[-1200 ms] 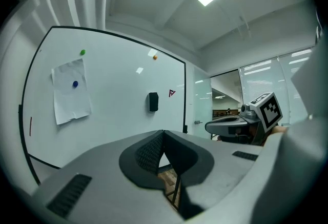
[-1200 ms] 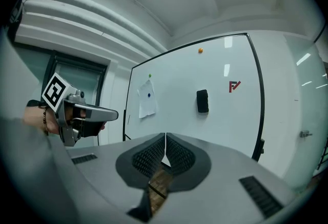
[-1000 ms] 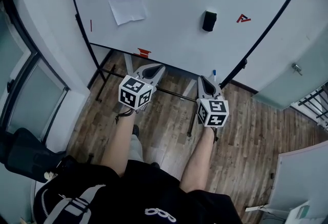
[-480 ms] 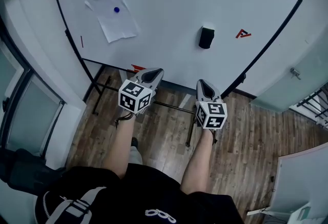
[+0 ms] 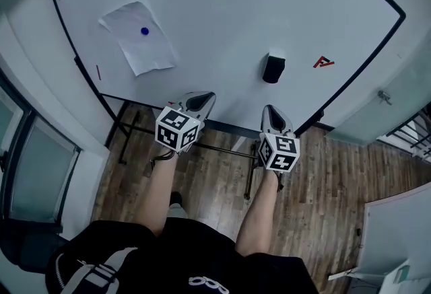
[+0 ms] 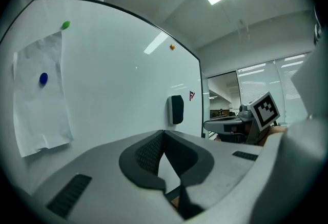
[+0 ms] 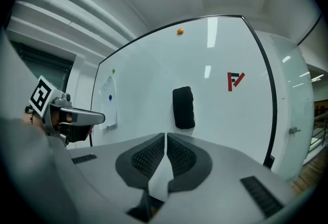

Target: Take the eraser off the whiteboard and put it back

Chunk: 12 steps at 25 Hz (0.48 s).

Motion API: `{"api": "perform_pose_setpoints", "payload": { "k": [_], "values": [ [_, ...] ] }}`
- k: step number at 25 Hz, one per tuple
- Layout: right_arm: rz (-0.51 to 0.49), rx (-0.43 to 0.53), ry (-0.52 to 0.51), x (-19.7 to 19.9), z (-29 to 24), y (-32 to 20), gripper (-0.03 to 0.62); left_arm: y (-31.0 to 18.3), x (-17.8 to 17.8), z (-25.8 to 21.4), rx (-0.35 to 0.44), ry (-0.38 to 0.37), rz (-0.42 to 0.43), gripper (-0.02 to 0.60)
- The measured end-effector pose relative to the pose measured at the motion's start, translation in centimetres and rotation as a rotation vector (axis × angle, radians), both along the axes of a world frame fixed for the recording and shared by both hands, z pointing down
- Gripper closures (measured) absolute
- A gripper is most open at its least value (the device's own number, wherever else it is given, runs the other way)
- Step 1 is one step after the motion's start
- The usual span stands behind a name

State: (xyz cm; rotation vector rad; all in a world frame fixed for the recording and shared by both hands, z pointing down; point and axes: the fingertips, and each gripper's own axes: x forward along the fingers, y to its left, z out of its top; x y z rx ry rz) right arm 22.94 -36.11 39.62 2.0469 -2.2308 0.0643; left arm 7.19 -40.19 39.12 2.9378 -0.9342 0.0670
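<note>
L gripper [image 5: 202,96] & R gripper [image 5: 269,109] nearer whiteboard [image 5: 222,17] than before, jaws together, empty; eraser [image 5: 273,68] on board.

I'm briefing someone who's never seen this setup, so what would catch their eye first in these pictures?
The big whiteboard fills the head view, and the black eraser stuck right of its centre stands out most. A sheet of paper hangs at its left, pinned by a blue magnet. Below the board, the left gripper and right gripper point at it, both shut and empty.
</note>
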Motion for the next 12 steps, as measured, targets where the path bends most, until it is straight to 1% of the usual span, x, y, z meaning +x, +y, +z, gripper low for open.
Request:
{"api": "perform_pose_setpoints", "payload": {
  "k": [6,8,9,10,11,12],
  "values": [
    [0.124,0.017,-0.005,1.1,-1.1,-2.5,0.566,-2.5,-1.1,-0.2,0.001,0.008,0.029,0.561],
    [0.155,0.02,-0.007,1.2,-1.3,-3.3,0.557,-3.5,-1.8,-0.4,0.002,0.008,0.038,0.561],
    [0.167,0.019,-0.007,1.1,-1.4,-3.7,0.518,-4.0,-2.1,-0.4,0.0,0.009,0.041,0.561],
    [0.18,0.016,-0.008,1.2,-1.4,-4.1,0.44,-4.6,-2.4,-0.5,-0.004,0.013,0.044,0.561],
    [0.195,0.014,-0.009,1.2,-1.4,-4.5,0.402,-5.1,-2.6,-0.6,-0.008,0.018,0.048,0.561],
    [0.213,0.014,-0.011,1.4,-1.4,-4.8,0.391,-5.6,-2.7,-0.7,-0.011,0.023,0.054,0.561]
  ]
}}
